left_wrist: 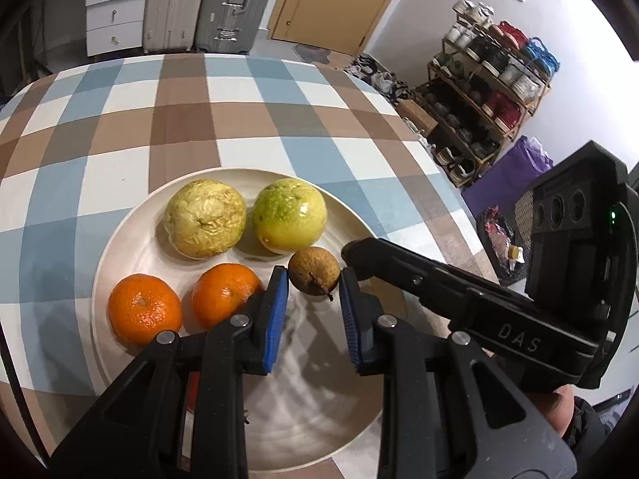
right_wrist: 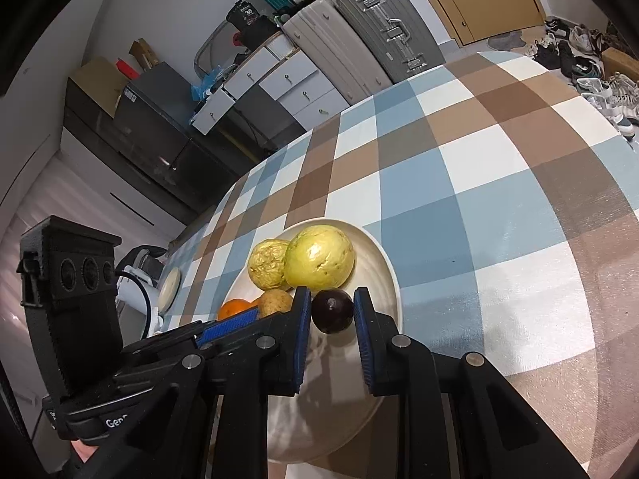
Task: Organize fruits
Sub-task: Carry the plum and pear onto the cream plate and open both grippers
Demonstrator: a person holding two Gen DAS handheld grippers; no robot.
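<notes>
A white plate [left_wrist: 120, 247] on the checked tablecloth holds two yellow-green passion fruits [left_wrist: 205, 218] [left_wrist: 290, 214], two oranges [left_wrist: 144, 308] [left_wrist: 225, 293] and a small brown fruit [left_wrist: 314, 270]. My left gripper [left_wrist: 314, 285] is open over the plate, its blue pads either side of the brown fruit. In the right wrist view my right gripper [right_wrist: 332, 305] is open around a dark purple fruit [right_wrist: 332, 310] on the plate [right_wrist: 389, 275]. The right gripper's fingers [left_wrist: 383, 255] reach in beside the left one.
The checked table [left_wrist: 255, 119] stretches beyond the plate. A shoe rack [left_wrist: 479, 103] stands right of the table, suitcases [left_wrist: 199, 0] and white drawers [left_wrist: 116, 8] behind it. A dark basket [left_wrist: 499, 239] sits on the floor at the right.
</notes>
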